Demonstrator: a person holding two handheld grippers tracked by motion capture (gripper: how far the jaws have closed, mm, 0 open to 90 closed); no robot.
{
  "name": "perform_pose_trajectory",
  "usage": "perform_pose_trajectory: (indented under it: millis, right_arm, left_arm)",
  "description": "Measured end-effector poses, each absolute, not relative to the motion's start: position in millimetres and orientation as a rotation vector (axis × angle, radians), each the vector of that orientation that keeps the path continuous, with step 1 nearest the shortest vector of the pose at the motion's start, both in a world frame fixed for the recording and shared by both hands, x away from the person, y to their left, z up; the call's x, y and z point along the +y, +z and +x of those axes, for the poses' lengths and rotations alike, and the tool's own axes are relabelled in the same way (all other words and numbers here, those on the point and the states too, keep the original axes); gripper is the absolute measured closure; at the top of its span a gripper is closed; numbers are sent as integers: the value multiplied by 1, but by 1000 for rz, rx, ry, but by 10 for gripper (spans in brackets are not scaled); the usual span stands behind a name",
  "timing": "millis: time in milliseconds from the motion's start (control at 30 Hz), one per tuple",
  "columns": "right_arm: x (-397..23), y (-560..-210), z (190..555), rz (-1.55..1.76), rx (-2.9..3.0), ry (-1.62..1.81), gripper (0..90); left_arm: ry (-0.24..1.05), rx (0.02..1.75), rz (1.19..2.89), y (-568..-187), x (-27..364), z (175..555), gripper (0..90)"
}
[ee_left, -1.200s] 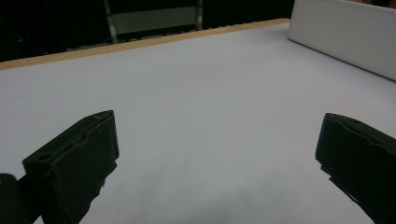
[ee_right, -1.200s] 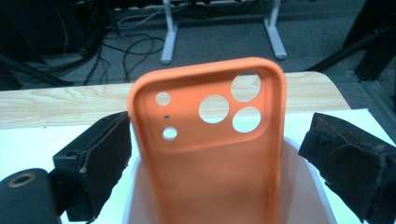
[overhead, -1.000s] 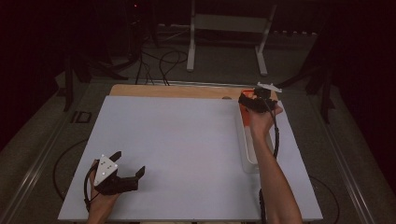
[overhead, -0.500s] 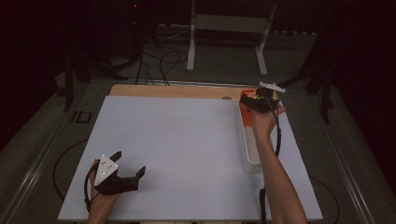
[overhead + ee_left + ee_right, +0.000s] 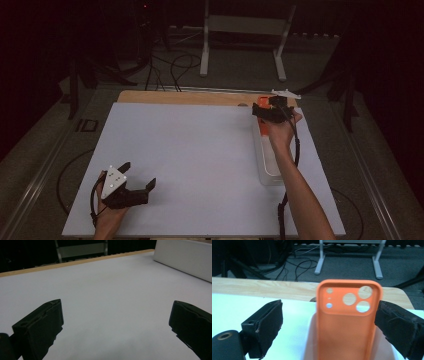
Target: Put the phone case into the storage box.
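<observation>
An orange phone case point(image 5: 348, 325) with round camera holes stands upright between the jaws of my right gripper point(image 5: 329, 315). The jaws are spread; the right one sits at the case's edge and the left one is well apart from it. In the high view the right gripper point(image 5: 270, 111) hovers over the far end of a clear narrow tray point(image 5: 267, 165), with the orange case point(image 5: 263, 130) just below it. My left gripper point(image 5: 138, 175) rests open near the front left of the white board, and in its own view the left gripper point(image 5: 116, 322) has nothing between its jaws.
A white board point(image 5: 190, 150) covers the wooden table point(image 5: 190, 96). The tray's pale wall point(image 5: 185, 260) shows at the upper right of the left gripper view. A white metal stand point(image 5: 245, 30) and cables point(image 5: 175, 65) lie on the floor beyond the table.
The right gripper has shifted slightly toward the near side and left over the tray's far end. The left gripper has stayed still.
</observation>
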State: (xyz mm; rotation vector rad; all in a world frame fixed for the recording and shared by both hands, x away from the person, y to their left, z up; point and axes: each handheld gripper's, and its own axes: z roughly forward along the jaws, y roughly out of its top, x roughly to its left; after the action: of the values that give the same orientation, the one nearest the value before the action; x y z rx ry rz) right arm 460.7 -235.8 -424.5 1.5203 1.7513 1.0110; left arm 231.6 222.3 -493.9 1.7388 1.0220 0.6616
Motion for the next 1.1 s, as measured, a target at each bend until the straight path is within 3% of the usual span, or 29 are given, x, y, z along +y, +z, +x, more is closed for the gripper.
perform_pose_trajectory:
  millis: [1100]
  right_arm:
    - [-191, -416, 402, 1318, 2043, 1106, 79]
  left_arm:
    - [656, 1022, 1737, -494, 221, 232, 3]
